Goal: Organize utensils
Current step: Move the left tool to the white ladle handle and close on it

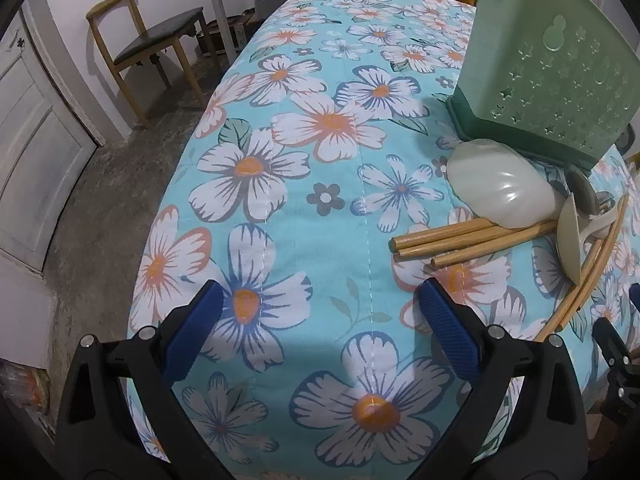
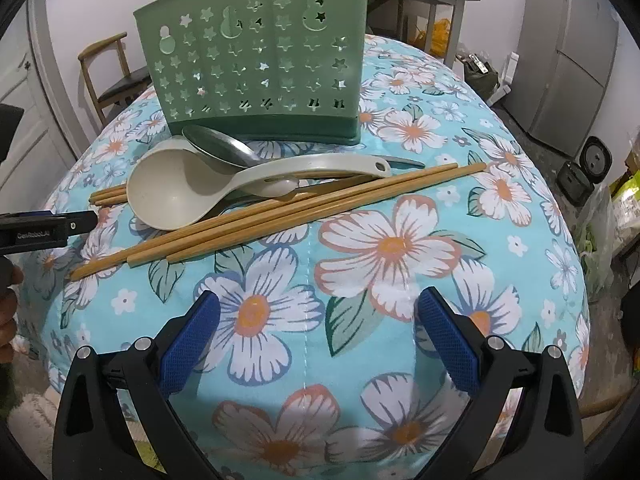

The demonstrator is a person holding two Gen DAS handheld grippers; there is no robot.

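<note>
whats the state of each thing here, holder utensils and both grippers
green utensil holder: upright on the table, nothing seen sticking out of it
ladle: lying bowl up in front of the holder, across the chopsticks
metal spoon: lying flat, partly under the ladle handle
chopsticks: loose on the cloth, not in the holder
left gripper: open, holding nothing
right gripper: open, holding nothing

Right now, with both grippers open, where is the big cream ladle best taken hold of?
Probably the ladle handle's bare mid-section, right of its bowl, taken from above with the right gripper. There the handle arches clear of the chopsticks and small spoon; the bowl looks too wide.
</note>
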